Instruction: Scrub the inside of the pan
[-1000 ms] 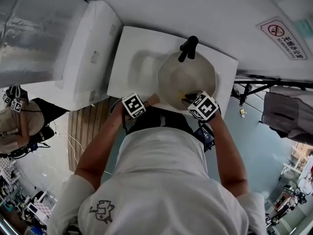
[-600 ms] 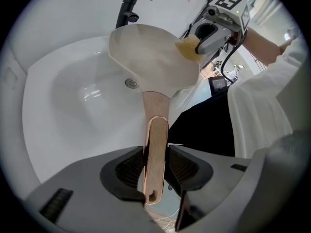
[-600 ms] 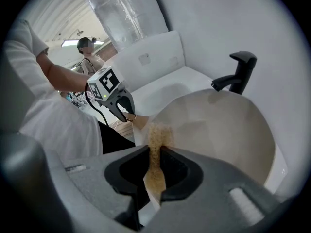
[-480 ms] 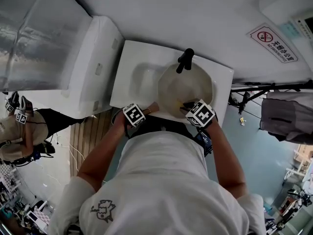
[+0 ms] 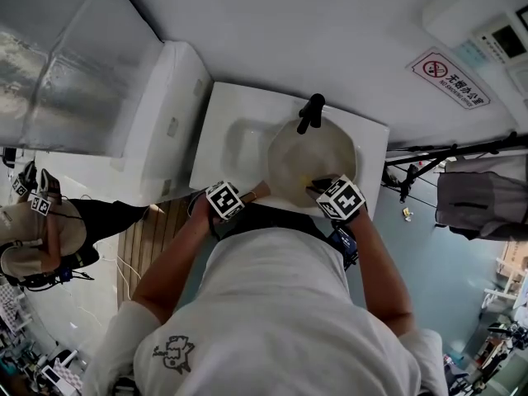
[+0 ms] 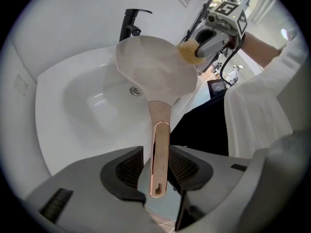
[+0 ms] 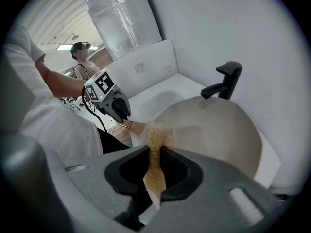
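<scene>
Right tool (image 7: 154,153) drawn back, sponge (image 7: 157,134) — at pan (image 7: 214,130) rim

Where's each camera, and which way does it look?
Head view: on the person's head, facing steeply down at the white sink and round cream pan; both arms show.
Left gripper view: on the left gripper, facing along jaws shut on the pan's pinkish handle.
Right gripper view: on the right gripper, facing along jaws shut on a yellowish sponge.
Shared: both gripper views see the pan and the other gripper.
</scene>
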Motion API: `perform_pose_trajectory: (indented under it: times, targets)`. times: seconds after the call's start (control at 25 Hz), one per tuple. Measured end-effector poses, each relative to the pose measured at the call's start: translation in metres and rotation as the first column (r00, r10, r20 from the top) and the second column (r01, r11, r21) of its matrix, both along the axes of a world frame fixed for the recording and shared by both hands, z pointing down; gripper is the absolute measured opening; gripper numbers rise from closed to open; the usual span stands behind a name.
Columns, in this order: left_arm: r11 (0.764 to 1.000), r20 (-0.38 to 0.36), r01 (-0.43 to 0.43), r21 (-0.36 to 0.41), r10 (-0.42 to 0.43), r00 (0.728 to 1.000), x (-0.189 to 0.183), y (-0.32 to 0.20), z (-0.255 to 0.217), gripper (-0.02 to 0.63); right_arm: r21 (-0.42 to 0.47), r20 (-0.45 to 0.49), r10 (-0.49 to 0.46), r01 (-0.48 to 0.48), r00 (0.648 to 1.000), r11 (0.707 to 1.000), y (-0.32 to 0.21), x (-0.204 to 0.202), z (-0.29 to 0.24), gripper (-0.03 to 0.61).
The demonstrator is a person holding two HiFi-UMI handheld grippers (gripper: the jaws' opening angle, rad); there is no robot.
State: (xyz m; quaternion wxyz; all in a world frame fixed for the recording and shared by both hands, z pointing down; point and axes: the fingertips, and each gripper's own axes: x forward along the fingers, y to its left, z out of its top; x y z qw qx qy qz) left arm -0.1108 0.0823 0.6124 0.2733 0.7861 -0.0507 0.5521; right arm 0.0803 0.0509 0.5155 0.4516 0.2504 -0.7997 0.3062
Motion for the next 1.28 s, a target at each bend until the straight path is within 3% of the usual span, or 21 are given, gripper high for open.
perform_pose_trajectory:
  times: [0.36,0.56,0.68,0.84,1.0,1.16,1.28]
  targets:
    - [0.992,-0.137,0.079,0.098,-0.065,0.988,0.020,-0.033,-0.065,0.161,0.122,0.024,0.073,-0.076,0.997,0.990,-0.013,0.002,-0.026,0.067]
    - [0.971,-0.212,0.123,0.205,-0.079,0.974,0.043,-0.052,-0.108,0.156,0.259,0.066,0.110,-0.123,0.992,0.958,-0.026,0.012,-0.057,0.066]
    - [0.952,-0.289,0.186,0.243,-0.112,0.951,0.063,-0.055,-0.134,0.145,0.339,0.109,0.135,-0.165,0.985,0.926,-0.030,0.025,-0.080,0.066]
    - [0.900,-0.387,0.281,0.333,-0.141,0.911,0.088,-0.060,-0.166,0.058,0.406,0.192,0.152,-0.220,0.969,0.887,-0.030,0.042,-0.107,0.066]
    - [0.848,-0.438,0.358,0.392,-0.170,0.883,0.111,-0.052,-0.187,0.009,0.433,0.227,0.131,-0.220,0.965,0.874,-0.020,0.059,-0.120,0.066]
    - [0.768,-0.476,0.428,0.476,-0.184,0.860,0.129,-0.047,-0.207,0.002,0.486,0.225,0.085,-0.188,0.971,0.854,-0.008,0.072,-0.129,0.064]
    - [0.728,-0.503,0.464,0.505,-0.190,0.843,0.144,-0.034,-0.217,0.002,0.507,0.248,0.066,-0.188,0.966,0.841,0.006,0.080,-0.135,0.064]
